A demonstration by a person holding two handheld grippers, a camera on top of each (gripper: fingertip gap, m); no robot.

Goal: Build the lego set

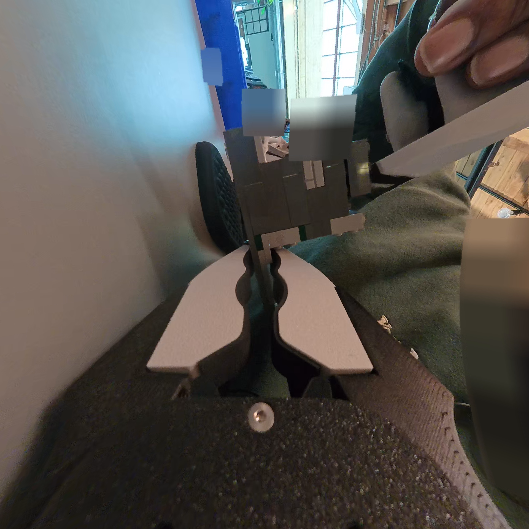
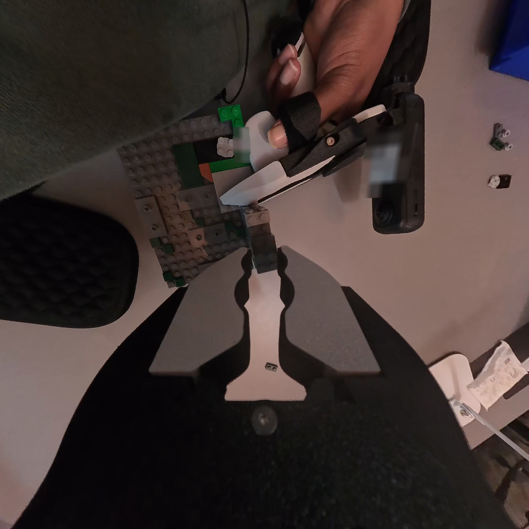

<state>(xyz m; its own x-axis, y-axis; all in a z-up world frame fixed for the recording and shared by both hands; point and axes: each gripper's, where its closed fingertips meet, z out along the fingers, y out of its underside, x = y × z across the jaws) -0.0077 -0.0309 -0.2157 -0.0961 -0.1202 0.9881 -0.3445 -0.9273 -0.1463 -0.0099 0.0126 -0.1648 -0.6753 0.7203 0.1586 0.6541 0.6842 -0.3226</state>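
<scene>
2 grippers are working 1 lego build. Left wrist view first: the left gripper [image 1: 262,257] has its fingers pinched on the thin edge of the grey lego plate [image 1: 289,197], which stands on edge just past the tips, underside towards the camera. Out at 2 o'clock the tip of the right gripper [image 1: 380,166] touches the plate's far side, with a hand [image 1: 469,43] above it. A black mesh pad [image 1: 217,197] sits at 10 o'clock, against the white table [image 1: 86,143].

Right wrist view: the right gripper [image 2: 264,254] is clamped on a dark brick stack [image 2: 262,243] at the plate's [image 2: 160,177] edge. At 12 o'clock the left gripper [image 2: 229,199] bites that same corner, a hand [image 2: 337,57] squeezing its handle. Green bricks [image 2: 232,114] dot the plate's studded top. A small loose brick [image 2: 271,367] lies on the table between the fingers.
</scene>
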